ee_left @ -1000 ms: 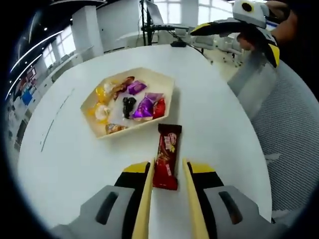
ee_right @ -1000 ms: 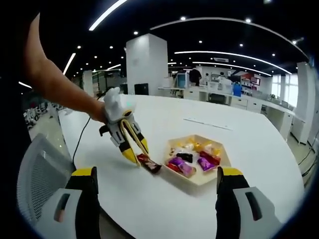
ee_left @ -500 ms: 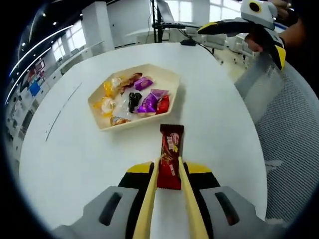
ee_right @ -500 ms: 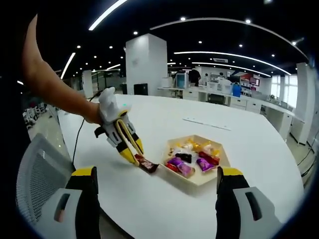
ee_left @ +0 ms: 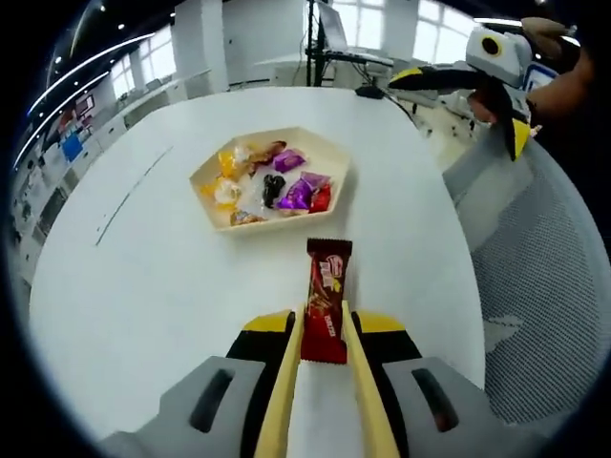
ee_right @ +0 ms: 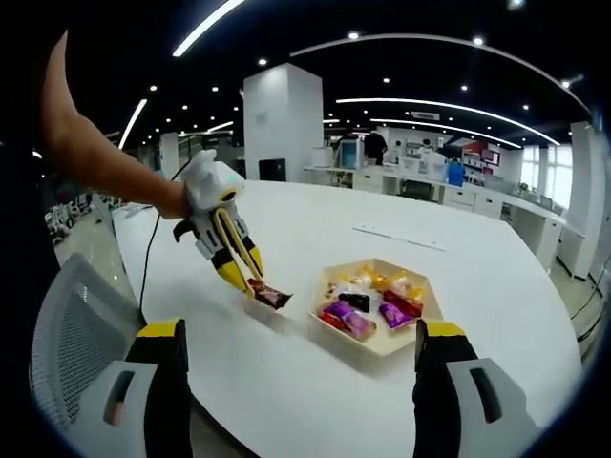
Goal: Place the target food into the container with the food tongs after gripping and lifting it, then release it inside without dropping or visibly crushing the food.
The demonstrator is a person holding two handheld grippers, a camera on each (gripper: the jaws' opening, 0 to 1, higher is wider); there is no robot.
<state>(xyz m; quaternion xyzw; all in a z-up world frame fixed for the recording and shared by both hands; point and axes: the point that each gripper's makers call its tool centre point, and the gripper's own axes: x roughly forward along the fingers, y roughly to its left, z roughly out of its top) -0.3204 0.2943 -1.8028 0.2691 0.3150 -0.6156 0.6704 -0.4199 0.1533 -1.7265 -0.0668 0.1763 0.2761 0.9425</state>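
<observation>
A red chocolate bar [ee_left: 326, 294] sticks forward from between the yellow jaws of my left gripper [ee_left: 322, 314], which is shut on its near end. In the right gripper view, the left gripper [ee_right: 247, 277] holds the bar [ee_right: 269, 294] clear of the white table [ee_right: 286, 382], just left of the tray, with a shadow below it. The beige hexagonal tray [ee_left: 286, 225] holds several wrapped sweets and lies ahead of the bar. My right gripper [ee_right: 301, 329] stands open, well short of the tray [ee_right: 368, 345]. It also hangs at the upper right as the right gripper [ee_left: 456, 113], jaws spread.
A grey mesh chair [ee_left: 535, 277] stands by the table's right edge, seen also as the chair [ee_right: 67, 334]. The round white table [ee_left: 143, 286] has bare room around the tray. A black cable [ee_right: 153, 258] runs from the left gripper. Office desks stand far behind.
The left gripper closed on the chocolate bar and lifted it off the table. The tray now looks farther off in the left gripper view. The right gripper stayed open and still.
</observation>
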